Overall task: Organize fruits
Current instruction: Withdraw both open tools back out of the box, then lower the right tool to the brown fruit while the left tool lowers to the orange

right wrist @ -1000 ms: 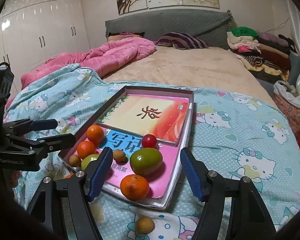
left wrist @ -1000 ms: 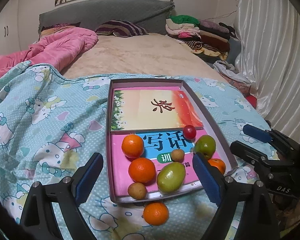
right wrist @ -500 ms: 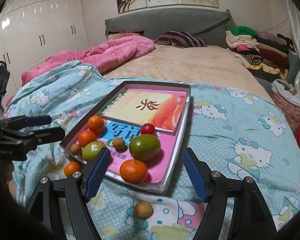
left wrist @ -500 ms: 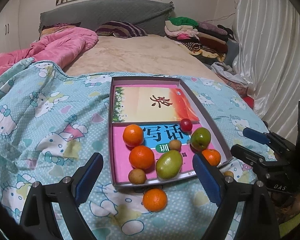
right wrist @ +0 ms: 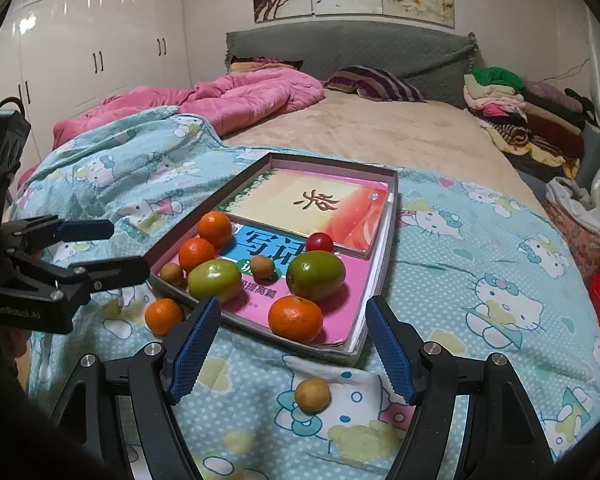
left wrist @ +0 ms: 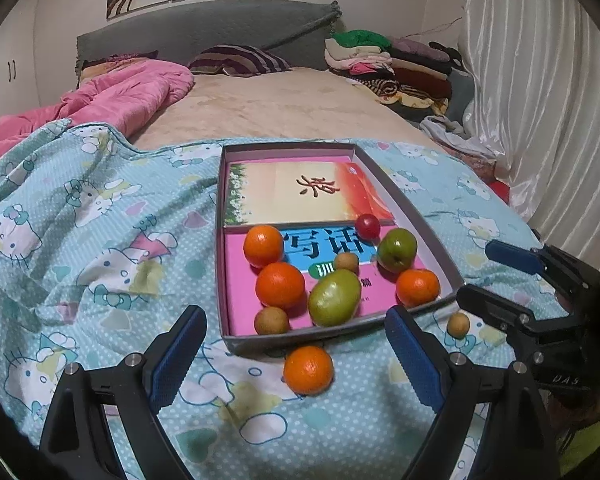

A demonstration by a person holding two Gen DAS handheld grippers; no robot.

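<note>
A shallow grey box lies on the bed with two books in it and several fruits on them: oranges, green fruits, a red one and small brown ones. One orange and one small brown fruit lie on the blanket outside the box. My left gripper is open and empty, with the loose orange between its fingers. My right gripper is open and empty, just behind the loose brown fruit.
A blue cartoon-print blanket covers the near half of the bed. A pink quilt lies at the back left, folded clothes at the back right. A white curtain hangs on the right.
Both grippers have drawn back from the box and risen a little. The loose orange and the loose brown fruit now show more fully in front of them. No fruit has moved.
</note>
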